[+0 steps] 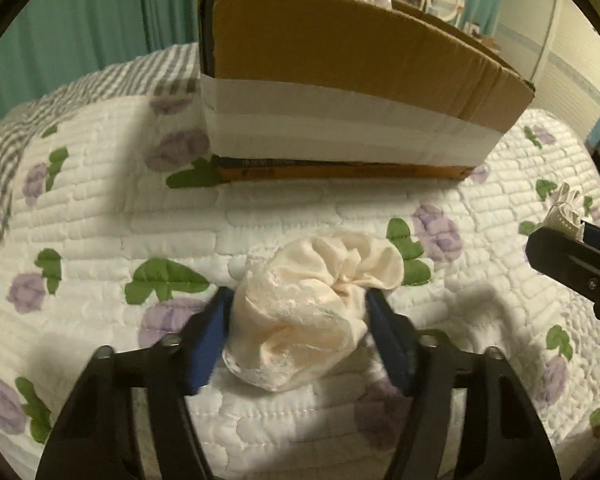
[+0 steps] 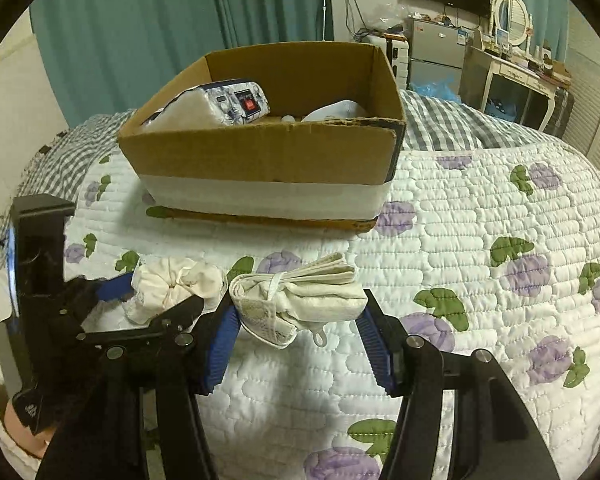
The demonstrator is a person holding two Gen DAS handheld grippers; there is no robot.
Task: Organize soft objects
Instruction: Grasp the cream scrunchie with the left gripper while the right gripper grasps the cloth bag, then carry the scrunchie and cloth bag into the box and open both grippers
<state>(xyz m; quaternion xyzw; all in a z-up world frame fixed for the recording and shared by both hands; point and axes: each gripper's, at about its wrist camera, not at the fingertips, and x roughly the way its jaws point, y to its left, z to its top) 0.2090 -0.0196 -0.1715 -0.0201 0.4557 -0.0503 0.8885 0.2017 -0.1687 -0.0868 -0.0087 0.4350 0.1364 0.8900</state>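
A cream bundle of crumpled cloth (image 1: 312,316) is held in the left gripper (image 1: 300,312), with the jaws closed partway onto its two sides and the blue pads (image 1: 208,340) pressed into the fabric. The bundle is soft and puckered, gathered to a knot at its right side, with a lacy, slightly glossy patch toward the left. It appears to be lifted just off the quilted bed cover (image 1: 100,220), though contact underneath cannot be ruled out.

Just beside it, to the right, a folded white cloth (image 2: 300,296) is gripped in the right gripper (image 2: 296,320). Its jaws are likewise part-closed, one pad at each end of the fold. This piece is flatter and layered, bound by a thin band, with a mesh-textured edge and a small loop hanging below the jaws.

Ahead of both pairs of jaws, and well apart from them, the open cardboard box (image 2: 268,152) stands on the bed, with a white band around its lower half. A patterned packet (image 2: 236,102) and some white items are already seen inside.

The step in hand is judged to be the carry from pickup to box. Next, both pieces would need to be raised above the near wall, brought over the opening and released there, one beside the other
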